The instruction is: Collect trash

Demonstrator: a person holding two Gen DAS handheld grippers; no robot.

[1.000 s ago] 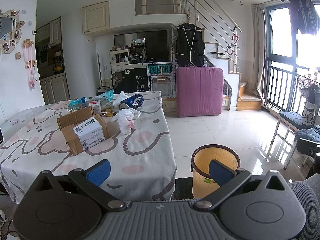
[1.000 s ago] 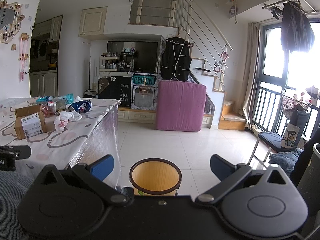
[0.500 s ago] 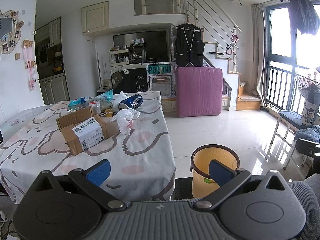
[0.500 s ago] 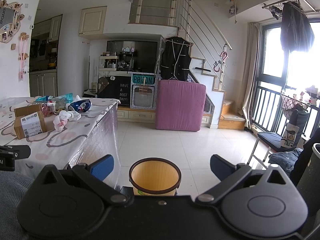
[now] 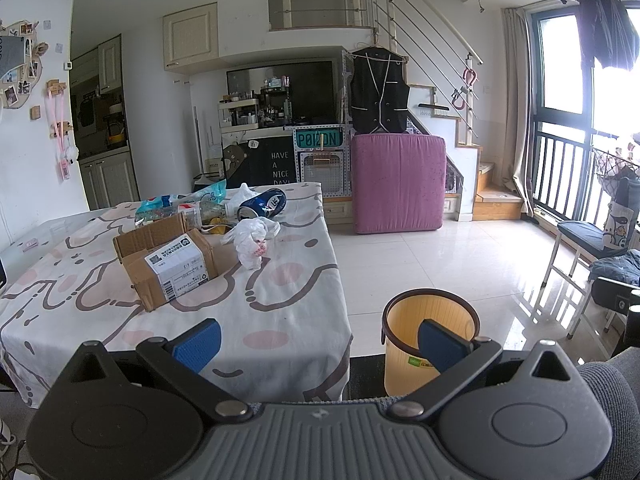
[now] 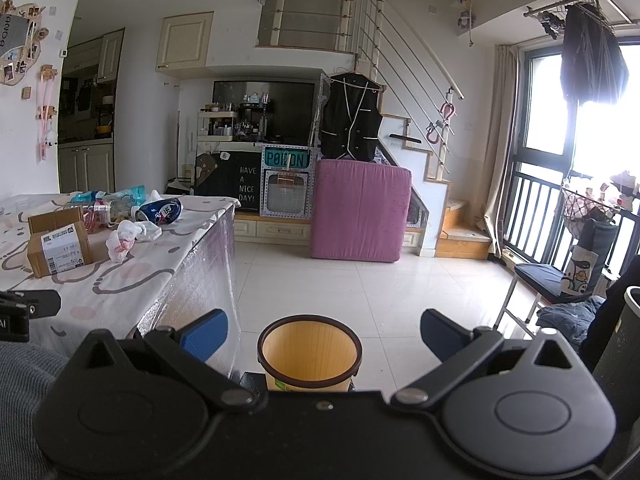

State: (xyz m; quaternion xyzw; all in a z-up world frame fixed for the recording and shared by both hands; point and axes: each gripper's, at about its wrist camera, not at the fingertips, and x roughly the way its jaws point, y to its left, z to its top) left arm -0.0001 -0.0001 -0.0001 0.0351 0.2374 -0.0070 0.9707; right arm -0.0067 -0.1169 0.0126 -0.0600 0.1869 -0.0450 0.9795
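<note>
Trash lies on the patterned tablecloth (image 5: 280,312): an open cardboard box (image 5: 168,260), a crumpled white plastic bag (image 5: 252,242), a blue can on its side (image 5: 262,204), plastic bottles and wrappers (image 5: 180,206). An empty yellow bin (image 5: 430,336) stands on the floor right of the table. My left gripper (image 5: 318,344) is open and empty, short of the table's near edge. My right gripper (image 6: 322,334) is open and empty, above and in front of the bin (image 6: 310,354). The box (image 6: 60,246), bag (image 6: 128,238) and can (image 6: 160,210) also show at the left there.
A purple cushion (image 5: 398,182) leans before the stairs. A folding chair with a blue seat (image 5: 580,248) stands at the right by the balcony door. White tiled floor (image 6: 360,280) spreads beyond the bin. A dark cylinder (image 6: 618,344) is at the far right.
Both grippers have drifted very slightly; the view is nearly the same. Both stay open and empty.
</note>
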